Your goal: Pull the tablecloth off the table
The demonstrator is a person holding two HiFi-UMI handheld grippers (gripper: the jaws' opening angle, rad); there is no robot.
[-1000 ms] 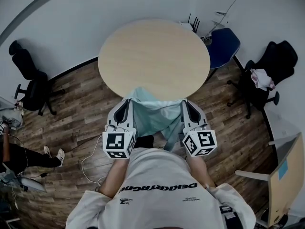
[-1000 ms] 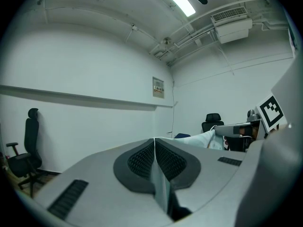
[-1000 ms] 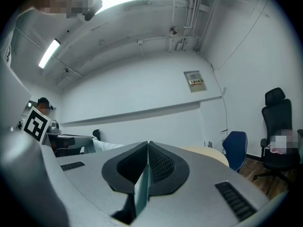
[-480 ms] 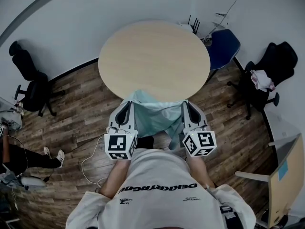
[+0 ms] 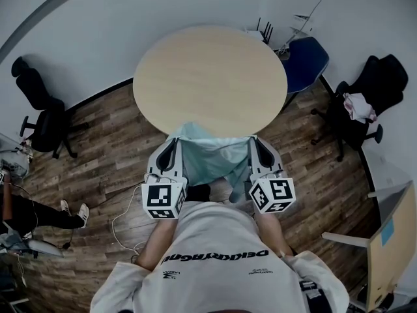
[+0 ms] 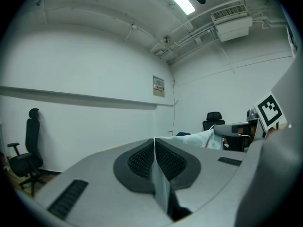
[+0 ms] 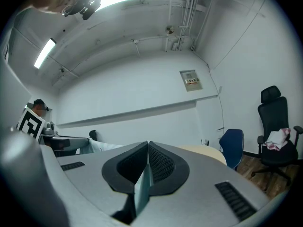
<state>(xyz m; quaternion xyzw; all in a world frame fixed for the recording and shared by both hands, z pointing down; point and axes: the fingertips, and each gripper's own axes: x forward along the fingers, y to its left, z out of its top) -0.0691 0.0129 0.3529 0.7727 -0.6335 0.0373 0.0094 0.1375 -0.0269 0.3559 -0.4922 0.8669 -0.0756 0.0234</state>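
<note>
From the head view the round table (image 5: 208,77) shows bare wood over nearly all its top; the pale teal tablecloth (image 5: 212,156) hangs bunched off the near rim, between the table and the person's body, with only its far fold seeming to lap the edge, so the pull looks all but finished, as I judge it; the left claw (image 5: 174,141) and the right claw (image 5: 255,141) stand on either side of the cloth, well apart from each other, which keeps the sheet spread between them rather than roped into one strand, and lets both hands draw evenly. In the left gripper view the jaws stand together with a thin pale edge of the tablecloth pinched between the dark ribbed pads (image 6: 138,160); the cloth runs on to the right, toward the other claw's marker cube (image 6: 269,110) — a firm pinch on the hem is what a drag like this needs, since a slack hold would let the fabric slip. In the right gripper view the jaws are likewise closed on a narrow fold of the cloth, a pale strip in the seam of the pads; beyond them the table's rim and a blue chair (image 7: 232,145) lie ahead — this claw faces the table, the right heading for a backward pull.
</note>
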